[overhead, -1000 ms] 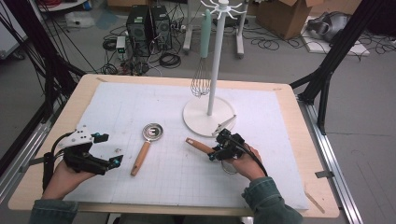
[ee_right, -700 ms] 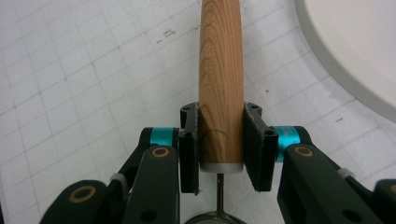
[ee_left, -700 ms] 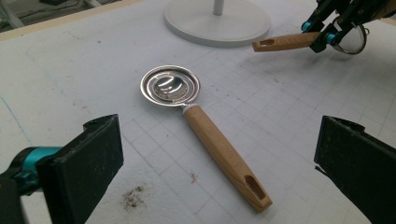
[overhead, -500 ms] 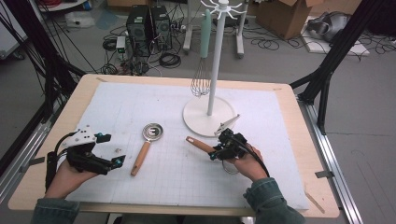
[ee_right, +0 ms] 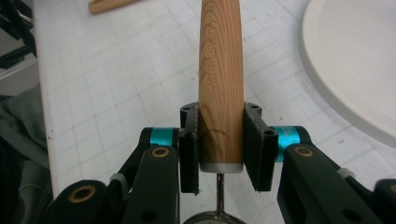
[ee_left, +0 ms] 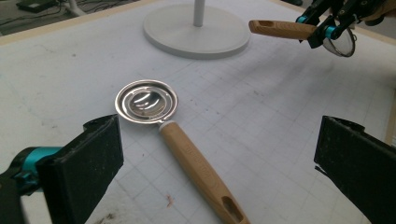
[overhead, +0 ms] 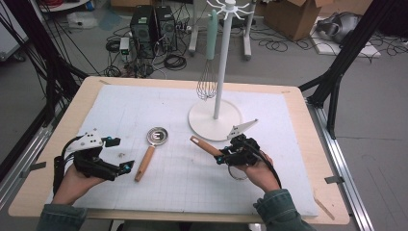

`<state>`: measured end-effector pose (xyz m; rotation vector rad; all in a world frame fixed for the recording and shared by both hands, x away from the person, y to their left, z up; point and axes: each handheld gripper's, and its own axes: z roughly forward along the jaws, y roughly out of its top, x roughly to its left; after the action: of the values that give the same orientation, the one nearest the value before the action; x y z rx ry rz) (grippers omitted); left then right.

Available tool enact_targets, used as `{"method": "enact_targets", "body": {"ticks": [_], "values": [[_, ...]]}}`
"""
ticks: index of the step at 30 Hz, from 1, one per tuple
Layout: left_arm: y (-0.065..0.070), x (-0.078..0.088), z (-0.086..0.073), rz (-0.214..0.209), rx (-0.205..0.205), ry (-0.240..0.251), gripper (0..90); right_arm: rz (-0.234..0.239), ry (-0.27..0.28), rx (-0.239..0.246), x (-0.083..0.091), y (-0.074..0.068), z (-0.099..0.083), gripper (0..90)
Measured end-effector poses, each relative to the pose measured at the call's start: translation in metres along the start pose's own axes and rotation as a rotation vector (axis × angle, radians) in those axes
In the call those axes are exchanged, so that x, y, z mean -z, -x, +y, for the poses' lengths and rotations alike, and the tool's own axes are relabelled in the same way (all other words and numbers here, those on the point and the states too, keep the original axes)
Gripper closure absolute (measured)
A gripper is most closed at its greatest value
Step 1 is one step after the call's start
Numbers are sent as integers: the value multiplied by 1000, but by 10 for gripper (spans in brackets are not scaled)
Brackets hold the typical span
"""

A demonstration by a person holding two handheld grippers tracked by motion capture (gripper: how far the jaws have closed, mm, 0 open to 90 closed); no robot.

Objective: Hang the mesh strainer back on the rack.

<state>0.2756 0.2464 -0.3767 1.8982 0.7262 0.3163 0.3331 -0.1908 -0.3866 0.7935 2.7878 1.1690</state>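
My right gripper [ee_right: 220, 145] is shut on the light wooden handle [ee_right: 220, 79] of a small metal utensil. It holds it just above the mat, in front of the white stand's base [overhead: 202, 124]. That handle [overhead: 203, 145] points up and to the left, and the utensil's round metal head [ee_left: 343, 44] hangs by the hand. A second utensil lies flat on the mat, with a round metal bowl [overhead: 157, 135] and a wooden handle [ee_left: 196, 165]. My left gripper [overhead: 120, 154] stands open just left of it, jaws wide apart around nothing [ee_left: 219, 151].
A whisk [overhead: 207, 84] with a teal handle hangs from the white stand's pole [overhead: 221, 67] at the back of the gridded white mat [overhead: 144, 106]. The wooden table edge [overhead: 308, 125] runs beyond the mat. Cables, computer cases and boxes lie on the floor behind.
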Motion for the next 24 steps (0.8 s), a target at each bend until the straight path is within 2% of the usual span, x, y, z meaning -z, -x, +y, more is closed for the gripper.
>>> {"method": "enact_targets", "body": {"ticks": [15,24], "values": [[9,-18,2,-50,-3,-6,23,35,101,9,7,-10,-5,703],[18,-34,11,-108,-2,7,79,51,172,45,8,-21,0,703]]}}
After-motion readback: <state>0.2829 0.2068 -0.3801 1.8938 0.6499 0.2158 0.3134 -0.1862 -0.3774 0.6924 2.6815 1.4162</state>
